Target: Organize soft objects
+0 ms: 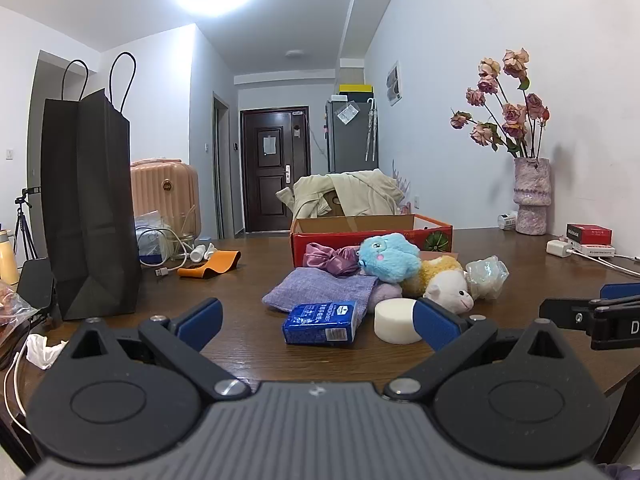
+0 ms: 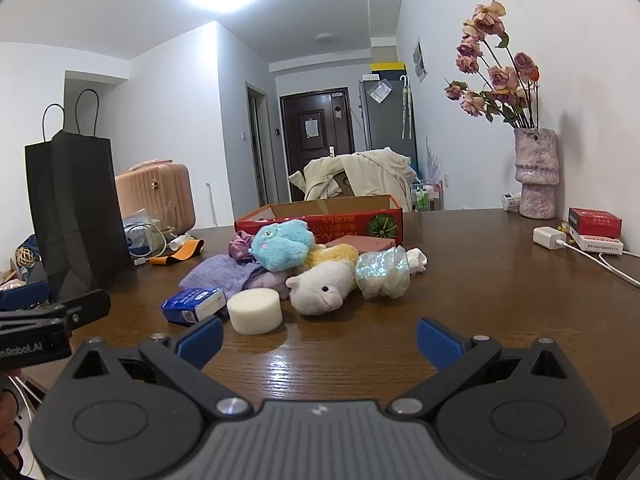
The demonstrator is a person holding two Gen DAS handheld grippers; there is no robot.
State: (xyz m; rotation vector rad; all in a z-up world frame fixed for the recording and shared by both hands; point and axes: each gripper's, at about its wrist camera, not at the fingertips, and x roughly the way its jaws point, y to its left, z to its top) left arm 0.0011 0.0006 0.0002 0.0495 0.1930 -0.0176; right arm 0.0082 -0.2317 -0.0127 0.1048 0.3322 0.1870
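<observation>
A heap of soft things lies mid-table before a red cardboard box (image 1: 372, 236) (image 2: 320, 220): a blue plush (image 1: 388, 258) (image 2: 282, 246), a white and yellow lamb plush (image 1: 444, 286) (image 2: 324, 286), a purple cloth pouch (image 1: 320, 290) (image 2: 218, 272), a satin scrunchie (image 1: 330, 260), a white foam puck (image 1: 396, 320) (image 2: 255, 311), a blue tissue pack (image 1: 320, 322) (image 2: 192, 305) and a shimmery mesh puff (image 1: 488, 276) (image 2: 382, 272). My left gripper (image 1: 318, 322) hovers open just short of the tissue pack. My right gripper (image 2: 320, 338) is open over bare wood, nothing between its fingers.
A tall black paper bag (image 1: 88, 208) (image 2: 76, 208) stands at the left, with cables, an orange band (image 1: 210, 264) and a pink suitcase (image 1: 164, 192) behind. A vase of dried roses (image 1: 530, 196) (image 2: 536, 172), a charger (image 2: 550, 238) and small boxes (image 2: 596, 224) sit at the right wall.
</observation>
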